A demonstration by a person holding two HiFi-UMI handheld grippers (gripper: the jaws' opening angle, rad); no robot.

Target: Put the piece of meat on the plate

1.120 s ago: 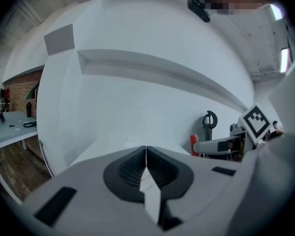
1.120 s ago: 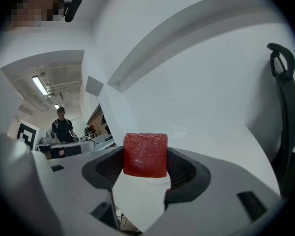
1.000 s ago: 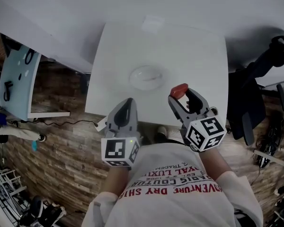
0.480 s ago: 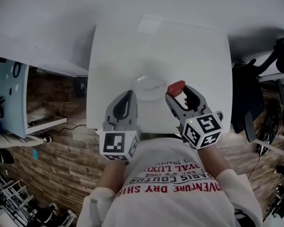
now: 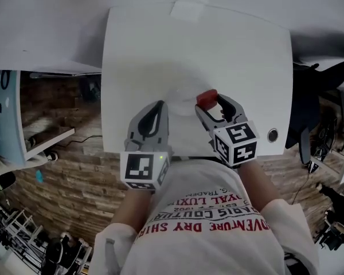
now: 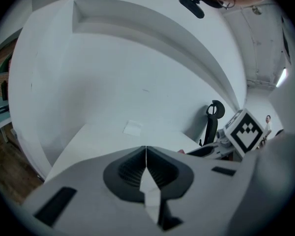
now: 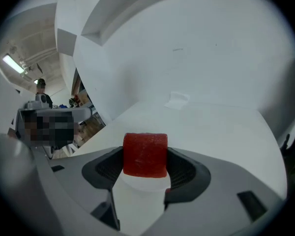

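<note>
The right gripper's (image 5: 211, 103) jaws stand wide and are clamped on the piece of meat (image 7: 145, 154), a red block with flat, slightly grainy faces. The ribbed pads press its two sides and its front face sticks out past them. Just below the meat in the right gripper view lies a pale rounded shape that looks to be the plate (image 7: 143, 185). In the head view it is too faint against the white table (image 5: 246, 56) to trace, so whether the meat is over its middle or only at its edge cannot be told.

The left gripper (image 6: 146, 157) has its jaws pressed together with nothing between them. It hangs beside the right one, over the near part of the table.

The step in hand appears to be the set-down. It would go best if the block is brought over the plate's centre and lowered until its underside rests there, with the jaws spread only then, so it neither drops nor rolls off. The left gripper should keep clear of the plate. A small slip of paper (image 5: 186, 9) lies at the table's far edge, well apart.
</note>
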